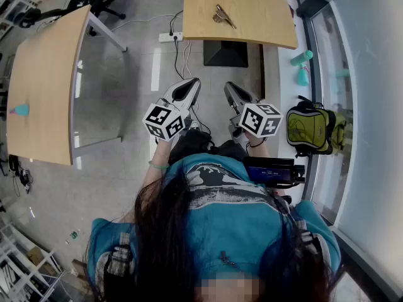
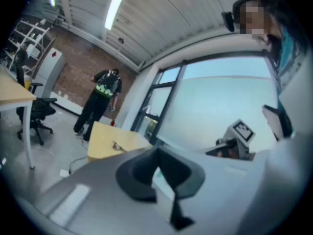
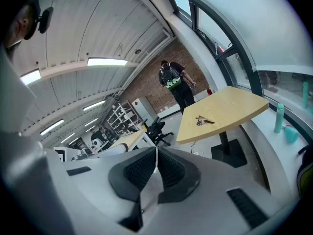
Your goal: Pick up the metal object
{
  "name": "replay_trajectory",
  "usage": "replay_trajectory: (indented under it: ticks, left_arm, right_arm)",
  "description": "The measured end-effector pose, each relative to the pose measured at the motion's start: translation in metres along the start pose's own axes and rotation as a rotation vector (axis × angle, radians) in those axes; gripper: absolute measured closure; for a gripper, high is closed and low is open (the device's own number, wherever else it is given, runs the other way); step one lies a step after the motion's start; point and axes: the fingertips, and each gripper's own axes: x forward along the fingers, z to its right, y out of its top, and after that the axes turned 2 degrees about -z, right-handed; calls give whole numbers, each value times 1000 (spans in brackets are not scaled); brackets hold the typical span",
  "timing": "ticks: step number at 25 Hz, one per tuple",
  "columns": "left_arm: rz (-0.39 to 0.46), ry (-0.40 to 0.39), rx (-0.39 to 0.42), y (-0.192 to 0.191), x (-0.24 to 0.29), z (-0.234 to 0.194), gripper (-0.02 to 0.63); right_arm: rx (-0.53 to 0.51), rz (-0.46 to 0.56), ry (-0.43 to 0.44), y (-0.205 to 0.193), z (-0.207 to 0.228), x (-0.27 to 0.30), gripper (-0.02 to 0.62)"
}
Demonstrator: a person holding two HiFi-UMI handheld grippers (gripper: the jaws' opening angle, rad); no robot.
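At the left of the head view stands a curved wooden table [image 1: 44, 74] with a small teal thing [image 1: 22, 110] near its left edge; what it is cannot be made out. In the middle of the frame the left gripper [image 1: 191, 83] and the right gripper [image 1: 230, 88] hang side by side over the grey floor [image 1: 132, 55], just above the person [image 1: 220, 212] in a teal shirt, with their tips toward the top of the frame. In each gripper view the jaws are pressed fully together with nothing between them. Higher up, at the top centre, a second wooden table [image 1: 264, 17] on a black base [image 1: 225, 53] carries the metal object [image 1: 221, 16], well apart from both grippers. It lies flat on the left half of that table. Its long axis runs from the upper left to the lower right of the frame, with the bulkier part toward the upper left and a thin end pointing lower right. A white power strip [image 1: 170, 37] lies on the floor just left of the base. At the right of the frame, on the window ledge, is a teal bottle [image 1: 301, 58]; its contents cannot be seen. Below it on the same ledge sits a green backpack [image 1: 310, 131], and whether it holds anything cannot be told.
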Motion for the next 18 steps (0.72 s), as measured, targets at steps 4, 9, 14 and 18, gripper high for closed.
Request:
replay_trajectory:
  ticks: [4, 9, 14, 18]
  left_arm:
    - [-17, -5, -22, 3, 0, -31, 603]
    - [-18, -37, -57, 9, 10, -54, 603]
    - [-44, -73, -77, 8, 37, -62, 603]
    - [-74, -79, -84, 5, 68, -71, 603]
  right_arm:
    - [12, -4, -27, 2, -3, 21, 575]
    - [17, -13, -61, 11, -2, 40, 575]
    - [35, -14, -81, 23, 14, 52, 575]
    - [48, -20, -86, 36, 40, 65, 575]
